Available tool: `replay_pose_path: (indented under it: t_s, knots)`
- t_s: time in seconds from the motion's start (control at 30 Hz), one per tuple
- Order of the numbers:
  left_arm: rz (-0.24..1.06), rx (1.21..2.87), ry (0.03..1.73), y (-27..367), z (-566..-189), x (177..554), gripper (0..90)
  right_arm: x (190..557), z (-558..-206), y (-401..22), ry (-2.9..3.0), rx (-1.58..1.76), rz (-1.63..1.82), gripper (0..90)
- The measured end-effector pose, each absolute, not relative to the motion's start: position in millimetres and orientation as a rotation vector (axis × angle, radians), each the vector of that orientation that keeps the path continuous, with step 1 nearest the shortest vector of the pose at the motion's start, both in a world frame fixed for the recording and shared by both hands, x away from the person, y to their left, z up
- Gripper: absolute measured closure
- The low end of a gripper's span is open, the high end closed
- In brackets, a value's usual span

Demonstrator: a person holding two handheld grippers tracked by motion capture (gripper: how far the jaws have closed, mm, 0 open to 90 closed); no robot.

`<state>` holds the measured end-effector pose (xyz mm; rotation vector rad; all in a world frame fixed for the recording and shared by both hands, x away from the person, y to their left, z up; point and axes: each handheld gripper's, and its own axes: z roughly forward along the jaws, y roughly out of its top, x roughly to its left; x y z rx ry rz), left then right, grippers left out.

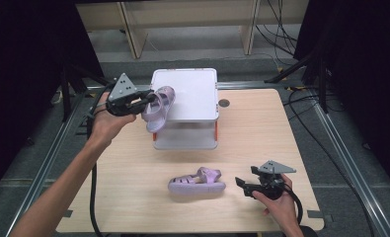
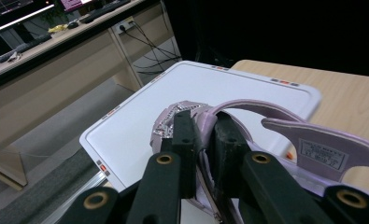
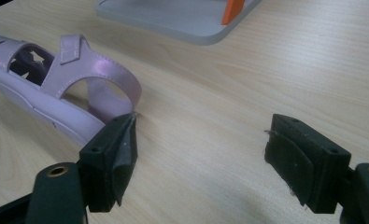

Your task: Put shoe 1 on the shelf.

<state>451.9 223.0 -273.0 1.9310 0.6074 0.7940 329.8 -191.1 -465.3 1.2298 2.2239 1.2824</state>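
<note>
Nearest the camera in the high view, the right hand-held gripper rests low over the wooden surface, its jaws spread wide with nothing between them. Just beside its left jaw in the right gripper view lies a lilac sandal, flat on its sole (heel strap toward the gripper), close to the jaw though contact is hard to judge. Farther back stands a white lidded box with orange clips at its sides; its lid is closed, so what is inside cannot be told. Above the box's left edge, the left hand-held gripper is clamped on a second lilac sandal, held in the air and tilted, toe downward. Beyond the surface stand a wooden frame and loose cables on the floor.
</note>
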Motion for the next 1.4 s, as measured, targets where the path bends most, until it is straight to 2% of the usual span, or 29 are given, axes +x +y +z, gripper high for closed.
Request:
replay_pose_path:
  t_s: [0.5, 0.87, 1.1, 1.17, 1.4]
  knots:
    - [0.886, 1.989, 0.656, 200, -284, 516, 81.6, 330, -466, -191, 2.242, 1.231, 1.308, 25.0]
    - [0.948, 2.036, 0.617, 190, -292, 536, 81.7, 331, -467, -191, 2.234, 1.205, 1.288, 24.9]
    - [0.939, 2.065, 0.603, 186, -299, 539, 80.2, 331, -467, -190, 2.238, 1.226, 1.296, 24.9]
    - [0.947, 2.088, 0.597, 185, -299, 537, 78.2, 331, -467, -191, 2.232, 1.206, 1.3, 24.9]
    - [0.93, 2.067, 0.711, 185, -296, 535, 54.5, 331, -467, -190, 2.243, 1.212, 1.311, 24.9]
